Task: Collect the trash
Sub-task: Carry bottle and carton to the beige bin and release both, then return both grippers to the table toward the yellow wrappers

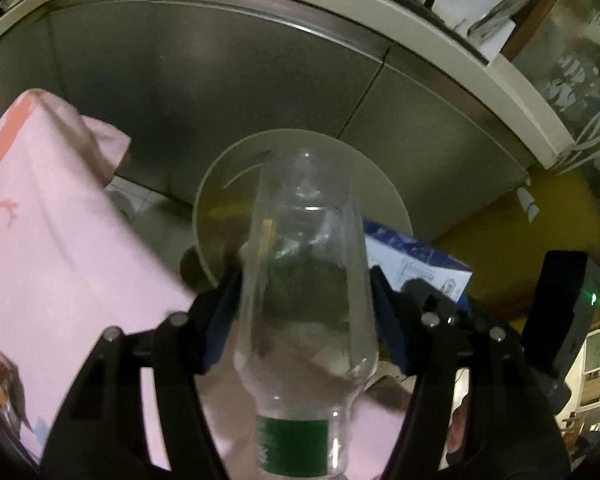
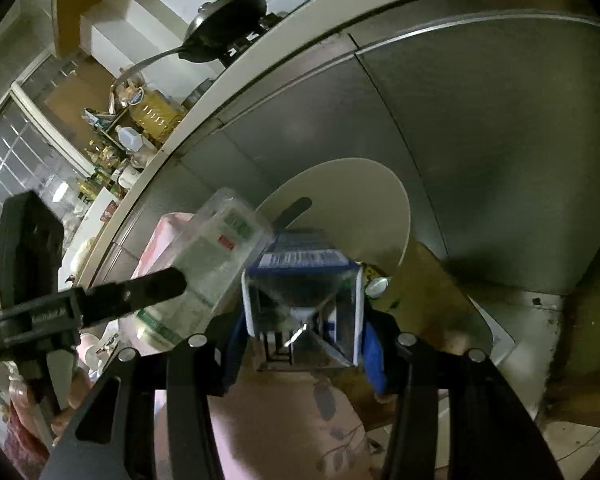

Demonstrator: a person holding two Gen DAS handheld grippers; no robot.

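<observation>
Empty clear plastic bottle (image 1: 306, 280): light, thin-walled, slippery, crushable; clamped mid-body in left gripper (image 1: 304, 300) jaws, above open bin (image 1: 220, 184). Blue-white carton (image 2: 300, 292): light, stiff-edged; clamped in right gripper (image 2: 304, 320) jaws alongside.

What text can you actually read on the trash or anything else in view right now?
None is legible.
Clear plastic bottle in the left gripper: green and red label patches, too blurred.
Blue and white carton in the right gripper: white print panel, too small.
Left gripper's body: embossed lettering, unreadable.
</observation>
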